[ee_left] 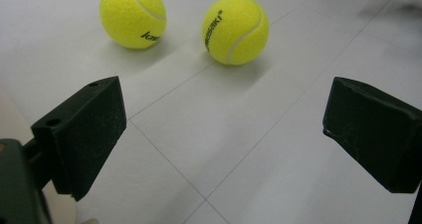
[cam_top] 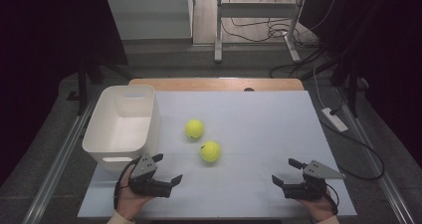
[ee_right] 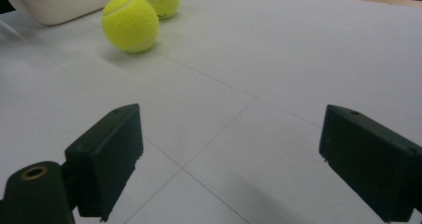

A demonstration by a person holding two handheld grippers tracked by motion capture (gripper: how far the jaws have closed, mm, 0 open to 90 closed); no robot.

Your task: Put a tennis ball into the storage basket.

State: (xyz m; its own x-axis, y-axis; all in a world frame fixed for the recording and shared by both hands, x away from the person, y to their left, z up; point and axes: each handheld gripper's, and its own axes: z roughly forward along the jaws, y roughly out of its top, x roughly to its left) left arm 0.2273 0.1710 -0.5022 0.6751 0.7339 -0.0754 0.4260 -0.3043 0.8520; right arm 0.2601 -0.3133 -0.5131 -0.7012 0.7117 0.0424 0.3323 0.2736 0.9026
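High view: left gripper (cam_top: 167,168) w/ jaws spread, nothing held, low over the white surface (cam_top: 259,134). Near tennis ball (cam_top: 210,151) just ahead & to its right; far tennis ball (cam_top: 194,129) beyond, balls apart. White bin (cam_top: 99,134) close on its left. Right gripper (cam_top: 286,171) also released, well apart from both balls.

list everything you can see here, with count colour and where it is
tennis balls: 2, yellow-green, mid-table, close but apart
bin: 1, white, left side of table, nothing visible inside
table: 1, white top, wooden strip at far edge
frame legs: white, on floor beyond table
cables: dark, on floor at far right
left tongs: 1, black, near bin, jaws apart
right tongs: 1, black, near right edge, jaws apart
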